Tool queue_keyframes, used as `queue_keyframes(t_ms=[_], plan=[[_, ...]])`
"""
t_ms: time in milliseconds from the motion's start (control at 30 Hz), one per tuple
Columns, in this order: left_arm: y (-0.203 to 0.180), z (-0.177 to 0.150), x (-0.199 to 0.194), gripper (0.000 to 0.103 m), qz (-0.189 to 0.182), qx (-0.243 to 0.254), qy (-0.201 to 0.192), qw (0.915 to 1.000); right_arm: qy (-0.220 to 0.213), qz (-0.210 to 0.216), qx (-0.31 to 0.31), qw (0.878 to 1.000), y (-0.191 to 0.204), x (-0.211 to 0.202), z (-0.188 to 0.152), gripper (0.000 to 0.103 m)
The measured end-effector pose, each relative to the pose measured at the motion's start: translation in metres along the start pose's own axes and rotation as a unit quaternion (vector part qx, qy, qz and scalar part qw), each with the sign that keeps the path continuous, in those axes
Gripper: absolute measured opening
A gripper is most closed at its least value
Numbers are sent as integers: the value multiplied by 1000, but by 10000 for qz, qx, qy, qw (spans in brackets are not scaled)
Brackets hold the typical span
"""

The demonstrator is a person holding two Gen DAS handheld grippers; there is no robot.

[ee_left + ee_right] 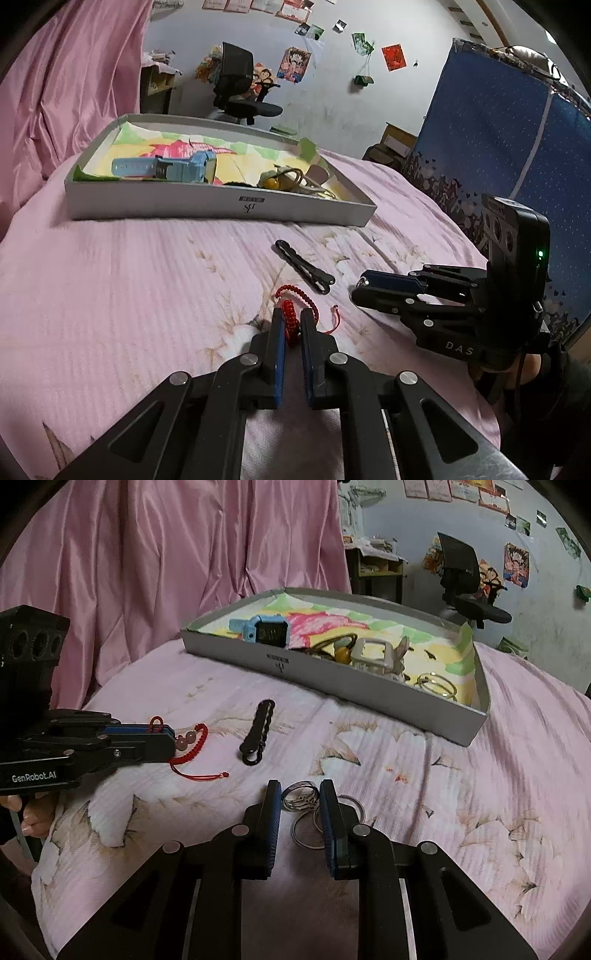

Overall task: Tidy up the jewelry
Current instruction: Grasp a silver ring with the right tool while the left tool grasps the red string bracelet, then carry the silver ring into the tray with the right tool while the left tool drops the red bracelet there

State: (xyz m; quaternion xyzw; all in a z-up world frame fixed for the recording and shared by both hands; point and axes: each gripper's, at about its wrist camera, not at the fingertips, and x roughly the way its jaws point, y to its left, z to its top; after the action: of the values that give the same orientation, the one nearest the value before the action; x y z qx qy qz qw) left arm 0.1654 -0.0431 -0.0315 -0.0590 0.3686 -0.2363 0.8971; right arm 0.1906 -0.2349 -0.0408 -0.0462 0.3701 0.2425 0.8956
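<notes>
Jewelry still loose on the pink quilted bed lay in three spots: a red braided cord bracelet with pale pink beads [188, 744], a black bar-shaped hair clip [257, 731], and a small cluster of thin silver rings [300, 798].

The red bracelet sat between the blue-padded fingers of the left hand-held gripper [291, 325], its woven band running along the fingers' own line and its tasselled tail trailing off to the right. The jaws stood narrow and close about the cord; whether they had fully pinched it could not be told.

The silver rings lay directly ahead of the right hand-held gripper [300, 794], one ring between its fingertips and the others overlapping under and beside the right finger. Those jaws stood moderately apart, holding nothing.

The black clip lay between the two piles, farther off, its long axis pointing toward the shallow grey cardboard tray [332, 681]. That tray, already holding a light blue watch [264, 629] and other pieces, sat at the far side of the bed, so each carry would probably run forward and away.
</notes>
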Motion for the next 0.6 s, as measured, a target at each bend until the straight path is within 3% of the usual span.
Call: queue_keyframes(t_ms=[367,600], plan=[[-5,21,-20,8,54,29,-516,9986,-595,23,84,9982,-3,-22,8,18],[-2,57,-14,8,201,-83,-936,9954,-899,-106,157,9958,-13,-19,32,18]])
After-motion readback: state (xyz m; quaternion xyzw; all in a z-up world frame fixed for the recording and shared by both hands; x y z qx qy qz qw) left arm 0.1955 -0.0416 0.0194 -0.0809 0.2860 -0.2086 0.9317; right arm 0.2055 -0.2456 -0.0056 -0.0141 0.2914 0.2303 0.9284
